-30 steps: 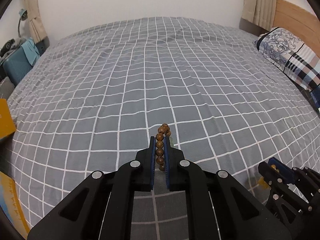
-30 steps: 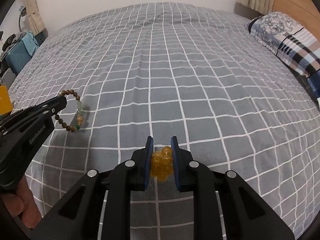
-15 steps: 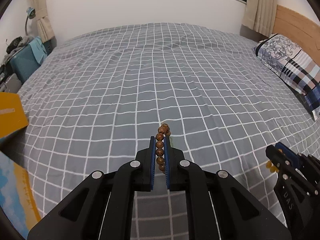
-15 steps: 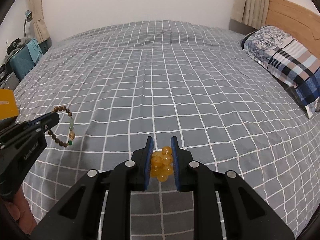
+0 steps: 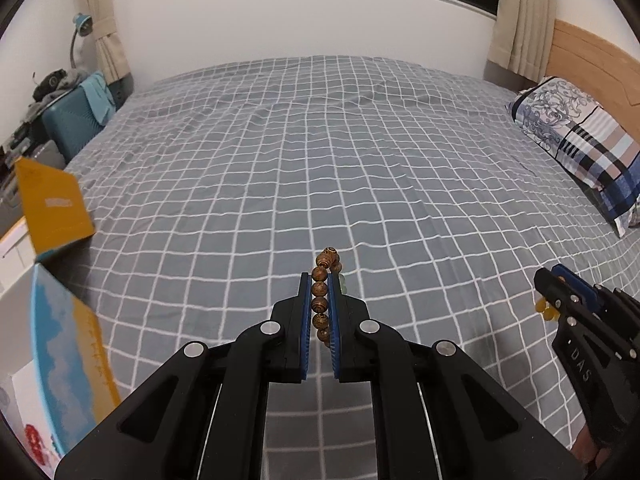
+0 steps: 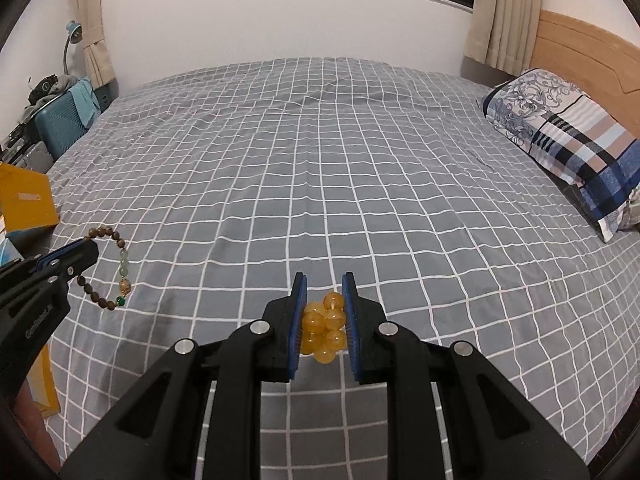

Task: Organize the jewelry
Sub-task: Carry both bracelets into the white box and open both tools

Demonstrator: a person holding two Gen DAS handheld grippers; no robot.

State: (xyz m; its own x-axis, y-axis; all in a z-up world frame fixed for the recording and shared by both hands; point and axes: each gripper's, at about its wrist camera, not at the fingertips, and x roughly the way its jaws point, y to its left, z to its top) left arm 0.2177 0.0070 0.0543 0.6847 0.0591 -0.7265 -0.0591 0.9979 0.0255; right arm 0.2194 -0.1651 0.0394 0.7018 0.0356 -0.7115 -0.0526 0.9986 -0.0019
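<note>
My left gripper (image 5: 320, 280) is shut on a brown wooden bead bracelet (image 5: 322, 304), whose beads stick out past the blue pads above the grey checked bedspread (image 5: 320, 152). From the right wrist view the same bracelet (image 6: 106, 270) hangs as a loop with pale green beads from the left gripper (image 6: 90, 250). My right gripper (image 6: 324, 284) is shut on a bunched yellow amber bead bracelet (image 6: 323, 328). In the left wrist view the right gripper (image 5: 550, 280) shows at the right edge with yellow beads (image 5: 546, 309) under its tip. Both are held above the bed.
A patterned plaid pillow (image 5: 584, 144) lies by the wooden headboard (image 6: 580, 48) at the right. Yellow and blue boxes (image 5: 52, 204) stand off the bed's left edge, with a teal suitcase (image 5: 76, 116) and a desk lamp behind. The wall and a dark window are beyond the bed.
Both grippers have risen and drawn back from the bed with their bracelets still held; more of the wall, window and the boxes at the left has come into view.
</note>
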